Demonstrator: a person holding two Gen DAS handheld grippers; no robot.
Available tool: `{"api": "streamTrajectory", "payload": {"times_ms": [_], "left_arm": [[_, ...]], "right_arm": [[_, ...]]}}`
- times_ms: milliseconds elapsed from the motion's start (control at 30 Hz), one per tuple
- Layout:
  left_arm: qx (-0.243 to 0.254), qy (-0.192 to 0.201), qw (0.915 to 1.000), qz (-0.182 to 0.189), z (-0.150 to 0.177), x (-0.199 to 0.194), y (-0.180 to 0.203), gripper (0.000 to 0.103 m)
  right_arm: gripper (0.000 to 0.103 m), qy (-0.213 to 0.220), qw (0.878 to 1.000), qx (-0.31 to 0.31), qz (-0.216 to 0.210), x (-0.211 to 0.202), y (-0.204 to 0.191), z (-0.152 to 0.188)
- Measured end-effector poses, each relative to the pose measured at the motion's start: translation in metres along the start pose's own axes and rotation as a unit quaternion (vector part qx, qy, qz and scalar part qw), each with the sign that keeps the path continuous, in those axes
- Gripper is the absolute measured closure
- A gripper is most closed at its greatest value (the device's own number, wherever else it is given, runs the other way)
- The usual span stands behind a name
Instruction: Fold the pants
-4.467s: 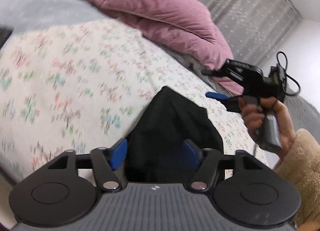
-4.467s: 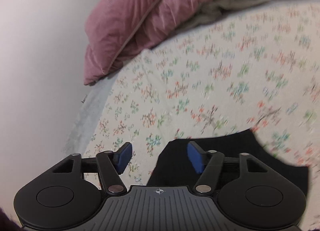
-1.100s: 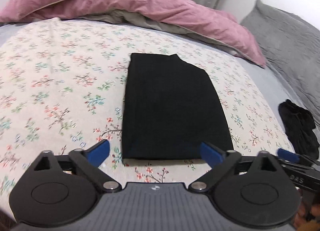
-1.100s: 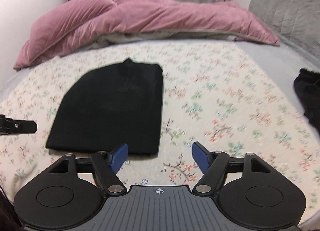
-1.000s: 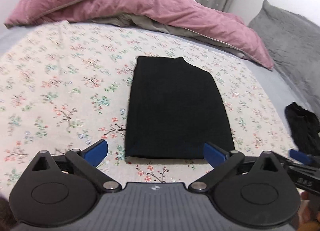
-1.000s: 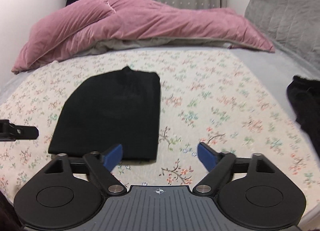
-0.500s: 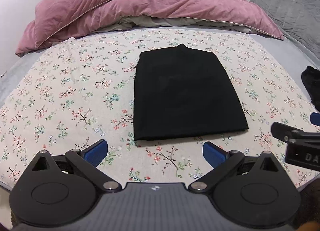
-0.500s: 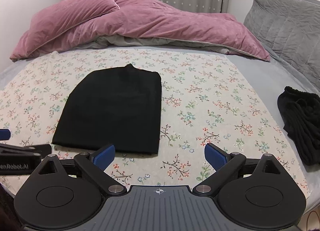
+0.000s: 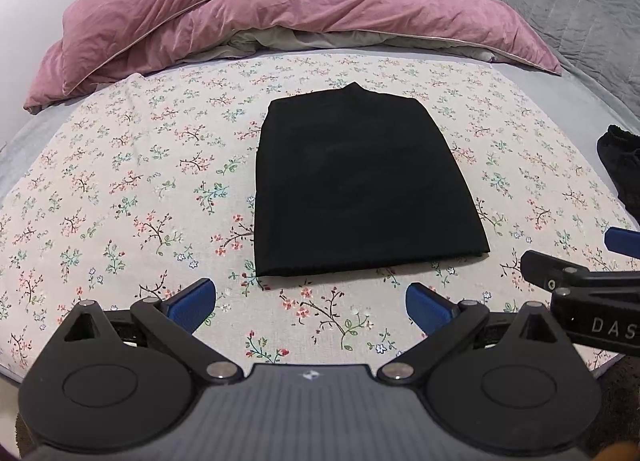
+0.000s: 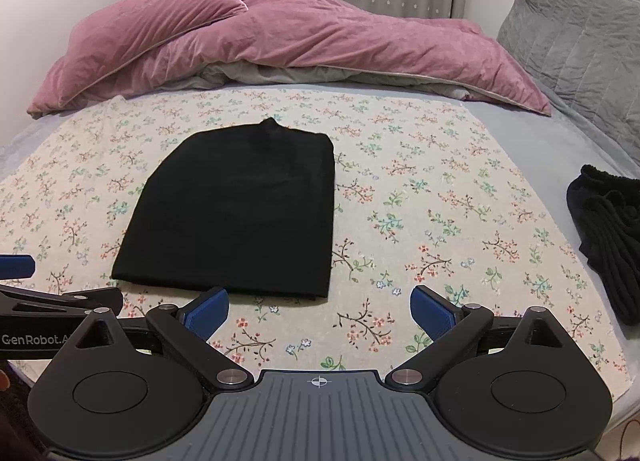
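Left wrist view first: we see the black folded pants (image 9: 360, 189) lying flat in a neat block on the flowered bed sheet (image 9: 120, 181). They sit near the middle of the bed, a little way in front of us. Our left hand-held gripper (image 9: 308, 305) hangs over the sheet just before the near edge of the pants. Its blue fingers (image 9: 192, 303) are spread wide and hold nothing. At the right side of this view we see a part of the right hand-held gripper (image 9: 580, 281), apart from the pants.

From the right wrist view, the right hand-held gripper (image 10: 320, 309) is spread wide too, with nothing between its blue pads (image 10: 432, 311). The black folded pants (image 10: 240, 213) lie ahead and a bit to the left, not touched by it.

Behind the pants a big pink velvet blanket (image 10: 280, 37) is heaped up at the far end of the bed. A grey quilted pillow (image 10: 580, 33) sits on the right. A bundle of black fuzzy cloth (image 10: 608, 233) lies at the right edge of the bed, well apart from the pants.
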State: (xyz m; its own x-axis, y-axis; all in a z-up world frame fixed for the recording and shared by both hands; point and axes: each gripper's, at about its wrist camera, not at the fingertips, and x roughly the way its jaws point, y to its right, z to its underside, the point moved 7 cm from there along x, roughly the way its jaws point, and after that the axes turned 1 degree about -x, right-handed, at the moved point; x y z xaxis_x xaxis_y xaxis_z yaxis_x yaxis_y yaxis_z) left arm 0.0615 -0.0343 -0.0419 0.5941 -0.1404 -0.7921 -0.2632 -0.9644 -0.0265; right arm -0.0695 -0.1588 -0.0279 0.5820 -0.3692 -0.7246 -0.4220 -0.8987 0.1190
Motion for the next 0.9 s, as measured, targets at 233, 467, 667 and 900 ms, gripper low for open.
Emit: {"api": "streamTrajectory", "payload": {"times_ms": [233,467,667,900], "left_arm": [[-0.001,-0.004,1.0,0.001,0.0011,0.0001,0.0007,0.0],[-0.004,-0.007,1.0,0.003,0.0014,0.001,-0.0018,0.0],[-0.005,-0.007,1.0,0.003,0.0015,0.0009,-0.0013,0.0],[-0.007,-0.01,0.9999,0.007,0.003,0.0014,-0.0016,0.0]], "right_arm": [[0.004,-0.006,1.0,-0.002,-0.003,0.0029,-0.0027,0.0021],[0.004,-0.01,1.0,-0.004,-0.003,0.005,-0.0044,0.0039],[0.004,-0.01,1.0,-0.004,-0.004,0.0052,-0.0042,0.0038],[0.004,-0.01,1.0,-0.003,-0.004,0.0054,-0.0041,0.0042]]}}
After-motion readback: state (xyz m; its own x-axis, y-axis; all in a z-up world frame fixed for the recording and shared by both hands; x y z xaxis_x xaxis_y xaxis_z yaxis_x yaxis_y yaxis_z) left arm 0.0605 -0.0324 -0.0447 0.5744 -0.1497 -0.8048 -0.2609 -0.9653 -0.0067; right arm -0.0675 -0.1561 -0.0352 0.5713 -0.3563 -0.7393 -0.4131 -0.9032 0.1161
